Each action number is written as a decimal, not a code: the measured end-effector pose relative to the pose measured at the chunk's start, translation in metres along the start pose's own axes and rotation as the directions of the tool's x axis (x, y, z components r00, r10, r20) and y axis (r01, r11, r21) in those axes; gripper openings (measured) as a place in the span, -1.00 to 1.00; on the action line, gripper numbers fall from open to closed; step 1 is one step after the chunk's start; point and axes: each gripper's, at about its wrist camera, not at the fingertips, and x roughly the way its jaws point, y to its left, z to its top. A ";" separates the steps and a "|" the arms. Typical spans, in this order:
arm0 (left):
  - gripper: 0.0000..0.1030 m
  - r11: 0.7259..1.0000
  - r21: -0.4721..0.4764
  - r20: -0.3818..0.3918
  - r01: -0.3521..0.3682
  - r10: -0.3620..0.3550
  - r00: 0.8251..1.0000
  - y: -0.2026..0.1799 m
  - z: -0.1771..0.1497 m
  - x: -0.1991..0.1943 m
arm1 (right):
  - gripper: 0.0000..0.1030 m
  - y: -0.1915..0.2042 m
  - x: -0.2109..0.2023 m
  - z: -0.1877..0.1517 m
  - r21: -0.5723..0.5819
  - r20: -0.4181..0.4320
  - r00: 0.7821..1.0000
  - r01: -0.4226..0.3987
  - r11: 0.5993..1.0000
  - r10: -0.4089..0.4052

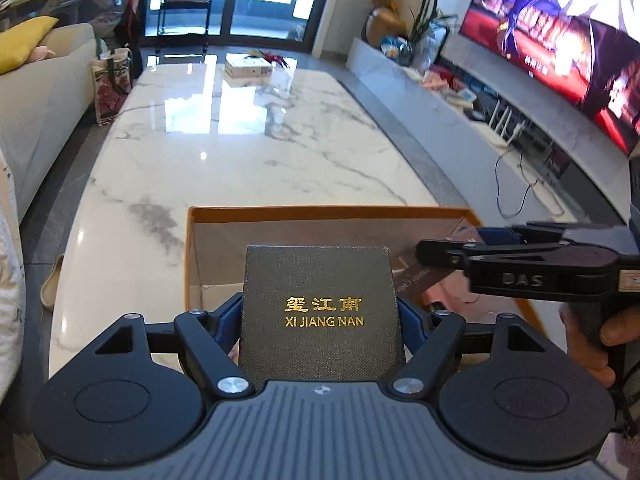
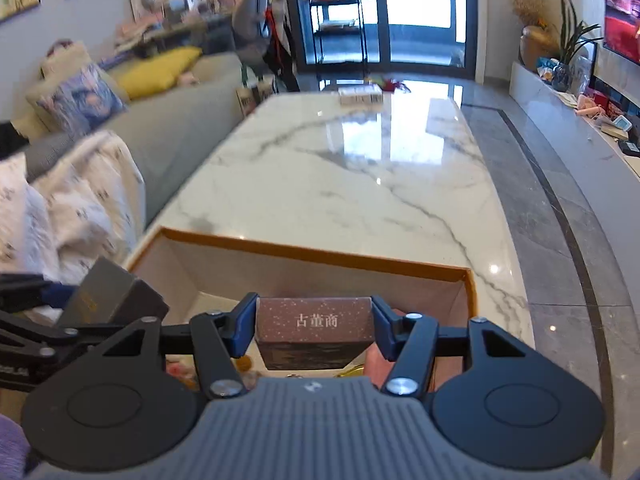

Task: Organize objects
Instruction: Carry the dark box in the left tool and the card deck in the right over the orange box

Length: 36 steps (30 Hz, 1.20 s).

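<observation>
My left gripper (image 1: 320, 316) is shut on a dark grey box (image 1: 320, 308) with gold lettering, held over the near edge of an open cardboard box (image 1: 320, 213) with an orange rim. The right gripper (image 2: 314, 326) is shut on a brown speckled box (image 2: 314, 322) with white characters, held above the same cardboard box (image 2: 312, 254). In the left wrist view the right gripper (image 1: 440, 250) comes in from the right over the cardboard box, a hand on its handle. The right wrist view shows the dark grey box (image 2: 108, 292) at the lower left. Pink items lie inside the cardboard box.
The cardboard box stands on a long white marble table (image 1: 248, 140). A small white box (image 1: 246, 68) and a red decoration sit at its far end. A sofa (image 2: 168, 120) with cushions runs along the left. A TV (image 1: 560, 40) and a low cabinet stand at the right.
</observation>
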 end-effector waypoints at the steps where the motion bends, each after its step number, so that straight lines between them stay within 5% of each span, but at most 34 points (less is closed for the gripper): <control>1: 0.73 1.000 0.010 -0.008 -0.004 0.004 1.000 -0.001 0.001 0.005 | 0.16 0.001 0.007 0.000 -0.009 -0.007 1.000 0.009 1.000 -0.009; 12: 0.73 0.993 0.095 -0.055 -0.071 0.077 0.996 -0.006 0.011 0.040 | 0.17 0.000 0.059 0.007 -0.011 -0.059 0.994 0.093 0.996 -0.094; 24: 0.73 0.984 -0.061 -0.025 -0.166 0.165 0.986 0.005 0.019 0.054 | 0.18 -0.005 0.076 0.006 0.009 -0.064 0.994 0.089 0.996 -0.089; 36: 0.73 0.956 0.082 -0.036 -0.281 0.285 0.958 -0.013 0.013 0.071 | 0.14 -0.006 0.070 0.007 -0.009 -0.048 0.997 0.065 0.998 -0.065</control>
